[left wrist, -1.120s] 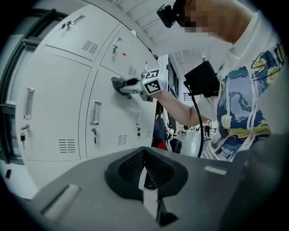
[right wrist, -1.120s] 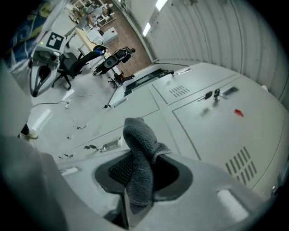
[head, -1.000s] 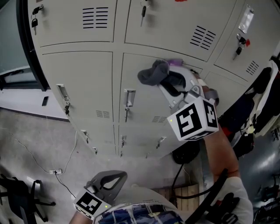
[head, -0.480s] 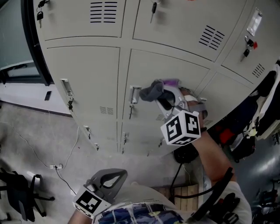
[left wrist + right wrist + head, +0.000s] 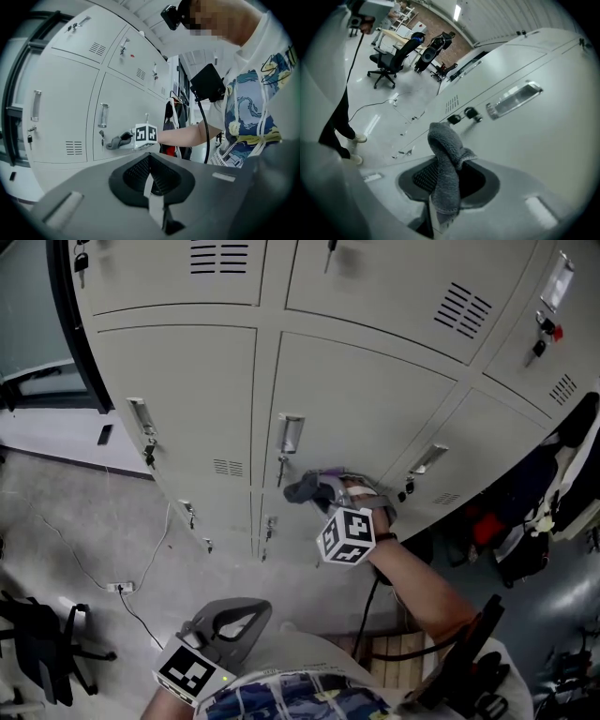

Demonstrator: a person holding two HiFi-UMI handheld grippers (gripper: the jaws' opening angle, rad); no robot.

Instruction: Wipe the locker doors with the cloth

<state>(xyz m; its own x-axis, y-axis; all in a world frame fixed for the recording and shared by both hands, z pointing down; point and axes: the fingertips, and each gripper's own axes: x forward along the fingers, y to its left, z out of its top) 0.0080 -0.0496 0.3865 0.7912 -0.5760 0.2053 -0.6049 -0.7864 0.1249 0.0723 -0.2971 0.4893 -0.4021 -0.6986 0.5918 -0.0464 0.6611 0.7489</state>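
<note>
The wiping looks to be under way on the middle locker door [image 5: 361, 399]. The right gripper [image 5: 325, 491] has its jaws clamped on the grey cloth [image 5: 303, 489], whose bunched free end sits low on that door, just below the latch handle [image 5: 289, 433] and its dangling key [image 5: 280, 468]. Whether it presses the panel or hangs just off it, I can't tell. Next, I'd judge, the cloth needs sweeping flat over bare panel, steered round handle and key, which could snag it. The left gripper [image 5: 230, 624] is closed on nothing, low by the person's waist, well apart from the lockers. Dark bags [image 5: 525, 512] hang at the right. A cable [image 5: 89, 573] trails over the floor at the left, near an office chair [image 5: 37, 652].
</note>
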